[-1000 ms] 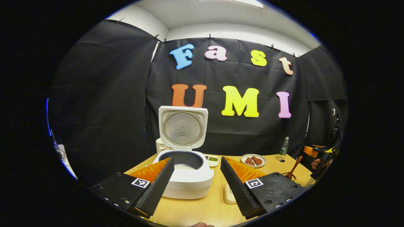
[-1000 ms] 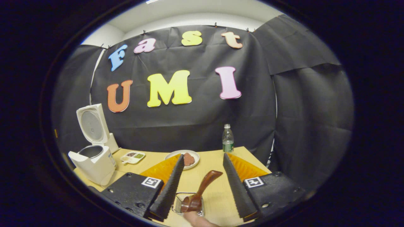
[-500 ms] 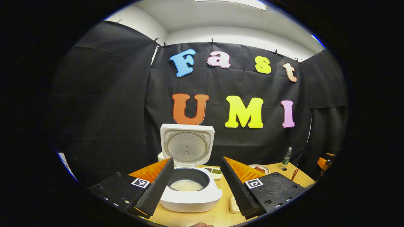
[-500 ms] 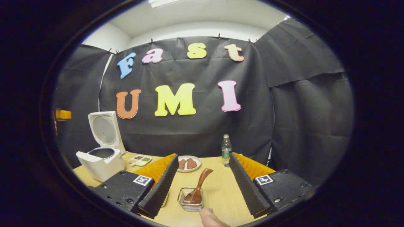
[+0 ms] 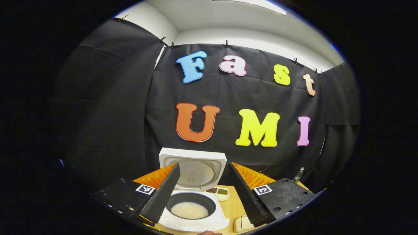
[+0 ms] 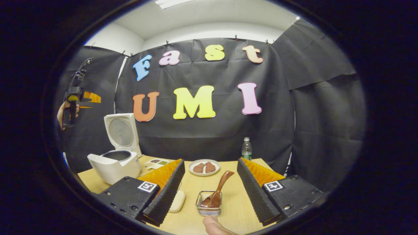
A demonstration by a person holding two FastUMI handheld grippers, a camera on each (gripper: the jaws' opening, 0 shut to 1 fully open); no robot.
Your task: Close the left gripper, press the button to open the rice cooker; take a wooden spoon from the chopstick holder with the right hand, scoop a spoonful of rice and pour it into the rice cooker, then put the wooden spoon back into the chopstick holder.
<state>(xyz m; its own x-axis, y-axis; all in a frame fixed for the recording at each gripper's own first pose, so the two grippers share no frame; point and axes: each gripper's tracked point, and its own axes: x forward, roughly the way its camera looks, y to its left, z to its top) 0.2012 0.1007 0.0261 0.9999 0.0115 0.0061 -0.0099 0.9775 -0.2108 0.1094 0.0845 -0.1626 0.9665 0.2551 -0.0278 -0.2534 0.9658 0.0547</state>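
Judging from how things lie, the task stands at its close: the wooden spoon (image 6: 216,192) sits bowl-down in the chopstick holder (image 6: 209,204), its handle leaning up and to the right, and nothing is left to carry. Nearest in the right gripper view, a fingertip of the person's hand (image 6: 215,226) shows at the bottom edge, and the right claw (image 6: 210,192) hangs above the worktop (image 6: 232,209) with its two fingers spread wide and nothing between them; the wire holder stands on the worktop in the gap, clear of both fingers. The spoon looks dark, smooth and glossy, with a rounded bowl and a curved handle. Just left of the holder lies a pale soap-like block (image 6: 178,201). Farther back come a plate of brown pieces (image 6: 204,167), a small divided dish (image 6: 156,162) and a water bottle (image 6: 246,149) at the far edge. In the left gripper view the left claw (image 5: 204,191) is likewise spread open and empty, held over the rice cooker (image 5: 192,209), whose lid stands raised and whose dark inner pot holds a pale layer of rice (image 5: 189,210). In the right gripper view that cooker stands at the worktop's left end, with the left claw raised above and beyond it. If any move remains, it calls only for drawing both claws back without knocking the spoon handle or the raised lid.
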